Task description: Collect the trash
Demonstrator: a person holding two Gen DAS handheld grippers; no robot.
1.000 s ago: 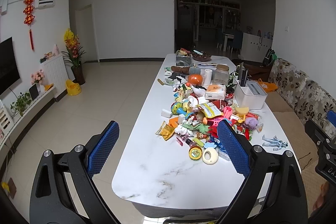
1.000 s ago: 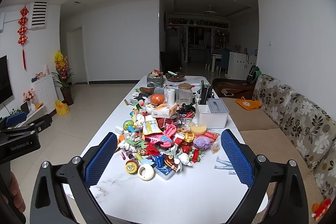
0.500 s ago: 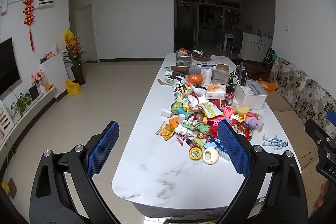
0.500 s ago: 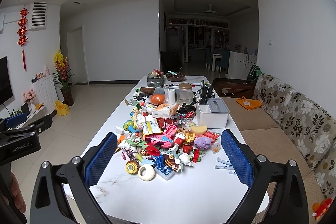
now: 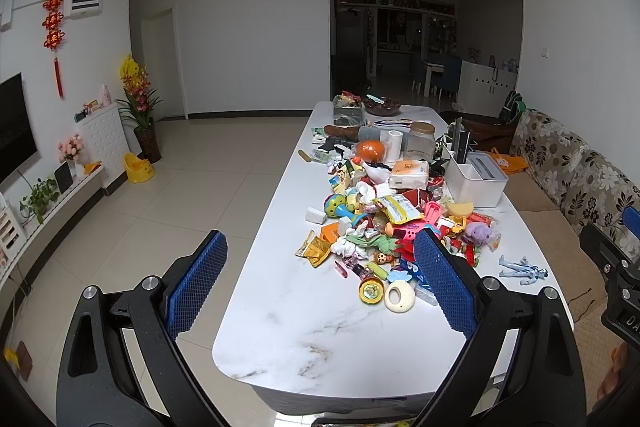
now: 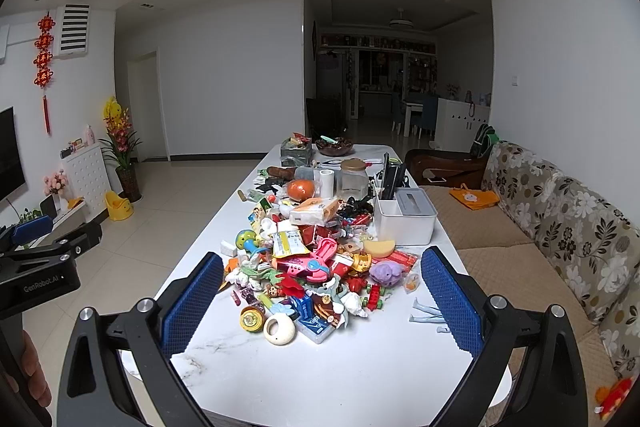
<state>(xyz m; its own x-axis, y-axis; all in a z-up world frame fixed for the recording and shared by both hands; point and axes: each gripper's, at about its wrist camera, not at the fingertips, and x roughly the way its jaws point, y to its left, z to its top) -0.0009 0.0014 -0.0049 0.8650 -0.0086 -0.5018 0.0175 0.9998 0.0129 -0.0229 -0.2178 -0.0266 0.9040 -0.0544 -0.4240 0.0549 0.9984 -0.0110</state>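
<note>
A long white marble table (image 5: 304,339) (image 6: 360,367) carries a heap of toys, wrappers and packets (image 5: 384,223) (image 6: 312,255) along its middle. A crumpled yellow snack wrapper (image 5: 314,248) lies at the heap's left edge, and a yellow-white packet (image 6: 289,243) sits on top. My left gripper (image 5: 320,281) hovers open above the table's near end, short of the heap. My right gripper (image 6: 320,303) is also open, held above the near end with the heap's front between its blue pads (image 6: 452,305). Neither holds anything.
A white storage box (image 5: 476,179) (image 6: 406,215) stands on the table's right side, with a jar (image 6: 354,179) and paper roll (image 6: 327,183) behind. A floral sofa (image 6: 560,227) runs along the right. Tiled floor (image 5: 160,195) opens to the left. A hand (image 6: 34,371) grips the left tool.
</note>
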